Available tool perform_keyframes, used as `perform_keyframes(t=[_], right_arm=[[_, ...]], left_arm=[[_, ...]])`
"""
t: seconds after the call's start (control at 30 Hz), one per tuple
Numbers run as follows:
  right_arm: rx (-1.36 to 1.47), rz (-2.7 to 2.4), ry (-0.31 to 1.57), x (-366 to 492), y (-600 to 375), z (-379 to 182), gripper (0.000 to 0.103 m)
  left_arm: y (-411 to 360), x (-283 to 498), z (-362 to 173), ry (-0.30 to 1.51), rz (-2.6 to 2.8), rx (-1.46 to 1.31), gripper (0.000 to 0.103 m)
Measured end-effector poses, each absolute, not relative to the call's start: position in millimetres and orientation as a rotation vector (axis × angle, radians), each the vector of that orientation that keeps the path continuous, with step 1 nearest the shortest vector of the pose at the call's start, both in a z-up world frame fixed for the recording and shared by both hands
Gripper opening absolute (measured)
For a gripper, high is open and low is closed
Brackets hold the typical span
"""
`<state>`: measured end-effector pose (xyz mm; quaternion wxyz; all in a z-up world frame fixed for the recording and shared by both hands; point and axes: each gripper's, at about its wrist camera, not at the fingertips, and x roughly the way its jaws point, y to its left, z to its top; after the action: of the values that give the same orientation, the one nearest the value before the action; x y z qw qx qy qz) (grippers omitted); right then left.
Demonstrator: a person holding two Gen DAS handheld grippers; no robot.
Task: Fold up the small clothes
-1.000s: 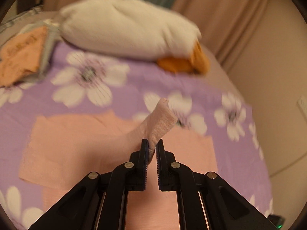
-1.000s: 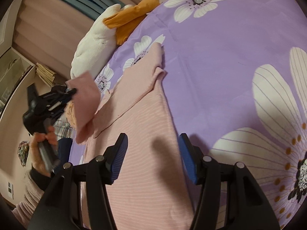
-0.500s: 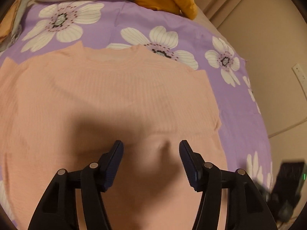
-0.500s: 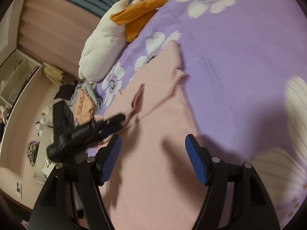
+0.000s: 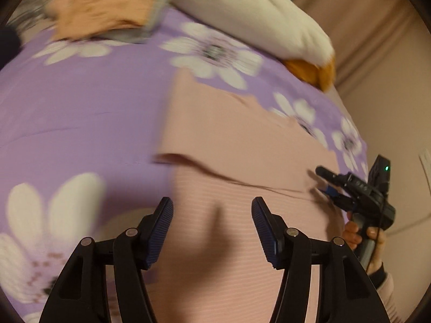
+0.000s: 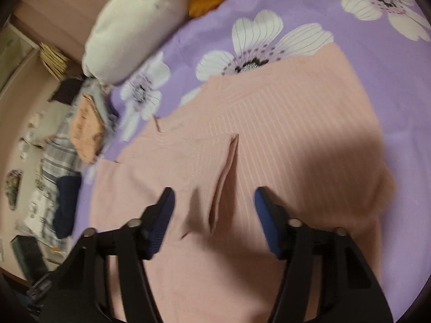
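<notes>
We see 1 pink top (image 5: 242, 145) mid-bed (image 5: 80, 107), 1 pillow (image 5: 256, 18) at far edge; L gripper (image 5: 211, 231) & R gripper (image 6: 214, 216) both wide open, empty.

We list as unreadable: the pink garment (image 5: 242, 145), its near end cut off by the frame's lower edge and by the gripper arms; the white pillow (image 5: 250, 16), cropped at the top; the folded pile (image 6: 86, 123), smeared by motion blur, its items indistinct.
</notes>
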<state>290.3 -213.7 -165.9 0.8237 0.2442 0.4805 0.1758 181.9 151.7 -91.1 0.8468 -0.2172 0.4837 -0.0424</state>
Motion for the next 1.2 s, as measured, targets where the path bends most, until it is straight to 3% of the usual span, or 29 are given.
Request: perform_keyframes(t=[0.03,0.07,0.1,0.27,0.5,0.87,1.2], right_arm=[[0.481,0.352,1.02,292.8,-208.5,-164.9,0.035],[0.456,0.347,1.022,294.6,-204.5,-162.9,0.016],[0.437,0.357,1.027,297.0,-200.5,-160.8,0.007],[0.34,0.403,0.931,293.4,-180.2,-112.0,0.006],[0.449,0.46,0.706,263.1,-217.5,-37.0,0.006],[0.515,0.371,0.937,274.4,-241.5,-126.3,0.008],[0.416,0.557,0.804,290.7,-147.1,-10.7,0.007]], left_arm=[[160.5,178.1,-92.5,1.018,-0.071,-0.474,0.059],[172.0,173.3,-95.2,1.017,-0.049,-0.495,0.059],[177.9,170.9,-97.6,1.018,-0.035,-0.507,0.059],[195.0,163.2,-108.4,1.025,-0.008,-0.578,0.059],[186.5,164.0,-110.4,1.025,-0.035,-0.567,0.059],[173.5,175.4,-103.2,1.021,-0.06,-0.544,0.059],[117.0,184.1,-100.7,1.043,-0.381,-0.637,0.059]])
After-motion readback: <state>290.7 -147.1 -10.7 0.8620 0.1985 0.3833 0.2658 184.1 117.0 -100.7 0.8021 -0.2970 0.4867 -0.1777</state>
